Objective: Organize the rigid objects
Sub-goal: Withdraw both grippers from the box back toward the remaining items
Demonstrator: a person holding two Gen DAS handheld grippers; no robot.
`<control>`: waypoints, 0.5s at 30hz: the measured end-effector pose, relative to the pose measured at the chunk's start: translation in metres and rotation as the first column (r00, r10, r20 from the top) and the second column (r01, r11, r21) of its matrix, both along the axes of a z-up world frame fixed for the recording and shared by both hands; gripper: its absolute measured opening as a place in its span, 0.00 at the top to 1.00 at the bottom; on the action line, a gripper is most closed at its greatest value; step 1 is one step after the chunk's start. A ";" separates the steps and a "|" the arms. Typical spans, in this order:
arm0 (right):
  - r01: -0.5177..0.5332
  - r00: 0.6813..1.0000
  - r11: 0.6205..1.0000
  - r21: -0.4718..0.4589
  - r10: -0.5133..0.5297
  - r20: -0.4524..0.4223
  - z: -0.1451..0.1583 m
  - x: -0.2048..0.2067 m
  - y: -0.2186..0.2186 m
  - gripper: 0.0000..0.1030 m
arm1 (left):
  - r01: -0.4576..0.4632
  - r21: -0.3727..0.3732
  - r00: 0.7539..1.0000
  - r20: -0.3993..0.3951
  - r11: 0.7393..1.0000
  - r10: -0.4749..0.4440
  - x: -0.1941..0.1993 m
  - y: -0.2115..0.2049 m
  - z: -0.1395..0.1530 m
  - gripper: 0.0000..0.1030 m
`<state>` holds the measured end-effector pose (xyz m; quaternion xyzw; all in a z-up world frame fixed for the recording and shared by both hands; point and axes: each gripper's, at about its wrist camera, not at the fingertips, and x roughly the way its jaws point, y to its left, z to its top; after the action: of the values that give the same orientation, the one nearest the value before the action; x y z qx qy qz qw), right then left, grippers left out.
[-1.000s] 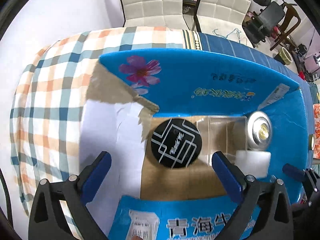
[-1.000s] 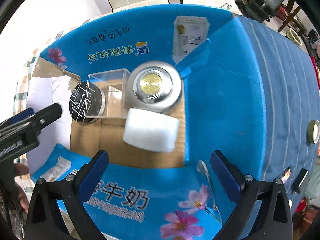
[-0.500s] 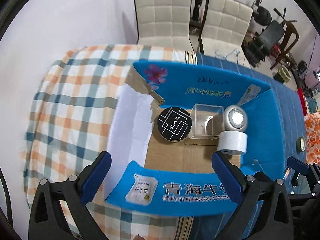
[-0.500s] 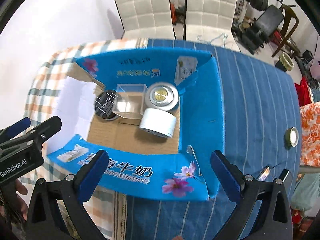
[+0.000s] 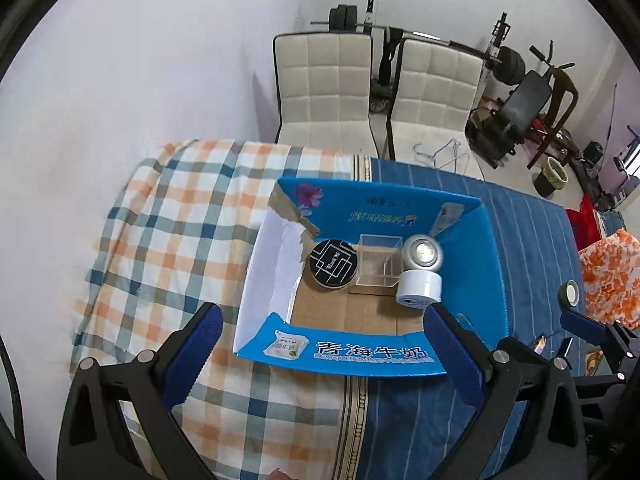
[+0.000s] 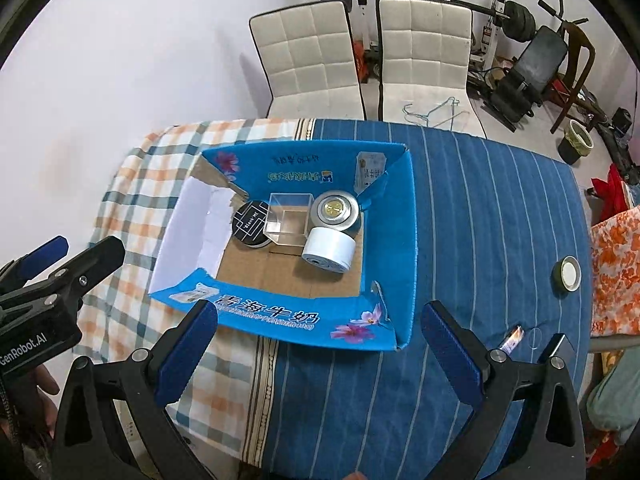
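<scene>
Behind the table, two white chairs are set against the wall. Inside the blue carton, a black tin, clear cube, silver puck and white roll are grouped. Left gripper and right gripper are held spread and empty above the near flap. A small lid lies well apart on the striped cloth.

I saw both views bright, evenly daylit, sharp at centre. Heavy fisheye bending with black vignette corners. Glare spot on the silver puck light; soft shadows inside the blue carton.
</scene>
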<state>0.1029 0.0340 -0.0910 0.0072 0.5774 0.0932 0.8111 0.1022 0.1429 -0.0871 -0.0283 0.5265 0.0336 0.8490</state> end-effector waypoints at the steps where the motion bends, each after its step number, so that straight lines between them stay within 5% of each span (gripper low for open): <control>1: 0.003 1.000 1.000 0.013 -0.003 0.004 0.005 -0.003 -0.006 0.00 | 0.003 0.006 1.000 0.007 1.000 -0.003 -0.003 -0.004 0.005 0.00; 7: 0.060 0.998 0.997 0.053 -0.060 0.003 0.015 -0.014 -0.058 0.00 | 0.024 0.016 0.999 0.022 1.000 -0.024 -0.017 -0.033 0.021 0.00; 15: 0.266 0.963 0.964 -0.006 -0.266 -0.051 -0.010 -0.032 -0.198 0.00 | 0.147 -0.019 0.989 -0.014 0.989 -0.147 -0.014 -0.131 0.008 0.00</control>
<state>0.0710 -0.1639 -0.1013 0.0876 0.5915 -0.0165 0.8013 0.0885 0.0119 -0.0787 0.0033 0.5339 -0.0335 0.8449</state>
